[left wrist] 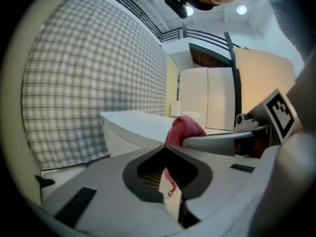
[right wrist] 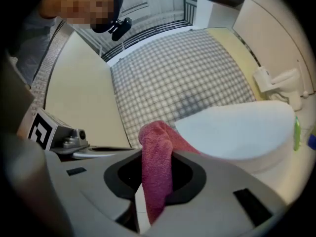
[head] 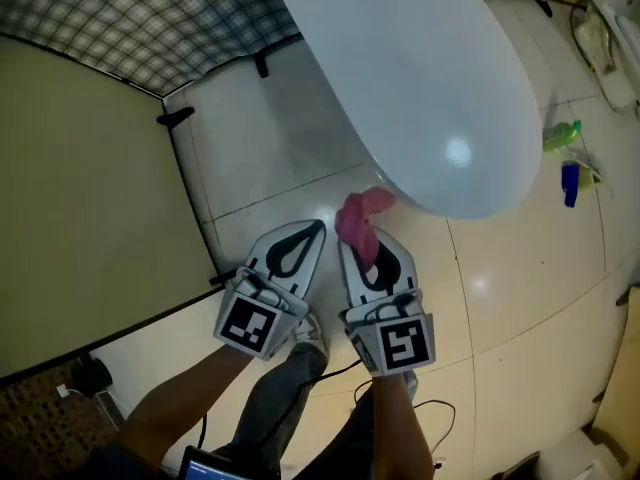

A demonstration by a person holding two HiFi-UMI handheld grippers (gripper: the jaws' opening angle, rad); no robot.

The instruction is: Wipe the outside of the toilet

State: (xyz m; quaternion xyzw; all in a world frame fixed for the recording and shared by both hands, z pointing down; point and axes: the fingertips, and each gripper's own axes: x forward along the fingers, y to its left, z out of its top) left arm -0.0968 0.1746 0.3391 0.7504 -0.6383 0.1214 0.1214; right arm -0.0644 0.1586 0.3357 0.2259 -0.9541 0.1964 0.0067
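Now the right gripper point(head: 371, 253) is clamped on a fuzzy pink terry cloth point(head: 357, 218), bunched end poking forward, likely so it meets the glossy white oval toilet point(head: 440, 98) just ahead, near the lid's front edge. The left gripper point(head: 316, 230) sits alongside, jaws together on nothing, apparently spare. The closed lid looks smooth, shiny and unmarked.
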